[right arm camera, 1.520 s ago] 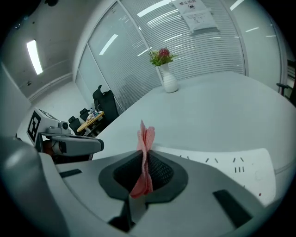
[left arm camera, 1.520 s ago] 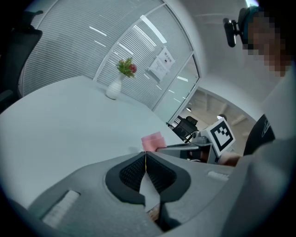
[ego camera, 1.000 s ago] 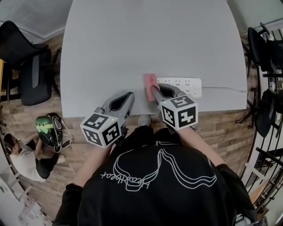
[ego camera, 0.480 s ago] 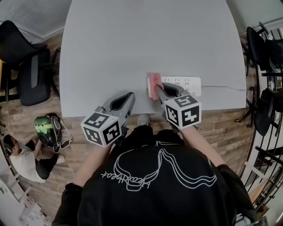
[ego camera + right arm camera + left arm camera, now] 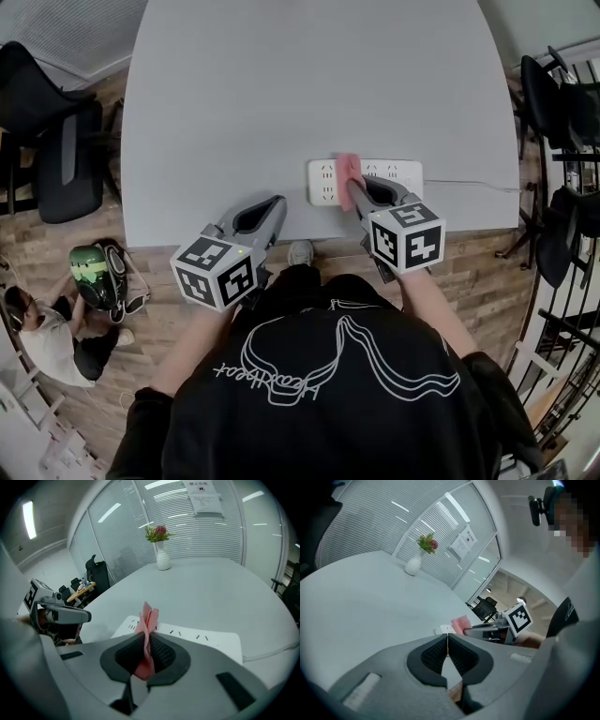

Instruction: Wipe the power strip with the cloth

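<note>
One cloth, clamped in the right tongs, meets the power strip for wiping; left tongs hang pressed together, empty.

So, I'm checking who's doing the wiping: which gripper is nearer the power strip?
Right. The right gripper holds the pink cloth over the power strip; the left gripper, shut and empty, is off the strip's left end, near the table edge.
</note>
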Motion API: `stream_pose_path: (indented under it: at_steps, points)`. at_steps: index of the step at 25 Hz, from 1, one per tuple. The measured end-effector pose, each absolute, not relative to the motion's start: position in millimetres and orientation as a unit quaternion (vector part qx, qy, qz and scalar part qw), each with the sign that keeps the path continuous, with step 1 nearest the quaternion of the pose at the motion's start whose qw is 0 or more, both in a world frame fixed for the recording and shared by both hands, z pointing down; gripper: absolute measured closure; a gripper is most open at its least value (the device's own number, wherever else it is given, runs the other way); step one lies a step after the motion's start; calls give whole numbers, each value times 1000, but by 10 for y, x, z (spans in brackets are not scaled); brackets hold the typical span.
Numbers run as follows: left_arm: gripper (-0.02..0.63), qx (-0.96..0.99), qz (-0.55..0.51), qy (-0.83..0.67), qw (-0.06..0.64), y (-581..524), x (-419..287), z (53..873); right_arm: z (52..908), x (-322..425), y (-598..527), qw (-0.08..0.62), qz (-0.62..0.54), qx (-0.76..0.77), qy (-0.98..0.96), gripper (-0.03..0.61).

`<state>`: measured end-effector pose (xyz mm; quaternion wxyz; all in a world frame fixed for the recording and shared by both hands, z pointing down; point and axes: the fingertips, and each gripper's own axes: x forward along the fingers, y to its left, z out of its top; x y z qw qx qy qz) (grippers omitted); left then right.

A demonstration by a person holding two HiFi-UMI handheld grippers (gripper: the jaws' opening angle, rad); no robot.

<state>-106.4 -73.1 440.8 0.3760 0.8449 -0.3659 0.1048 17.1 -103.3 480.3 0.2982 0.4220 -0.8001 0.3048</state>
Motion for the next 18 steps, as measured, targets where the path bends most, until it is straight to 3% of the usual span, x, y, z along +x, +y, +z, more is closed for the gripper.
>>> stream_pose_path:
  at_steps: [18]
  points:
    - [600,853,115,-351,369,-754,-930,4388,4808,897,-1009,290,320,483,-762,541]
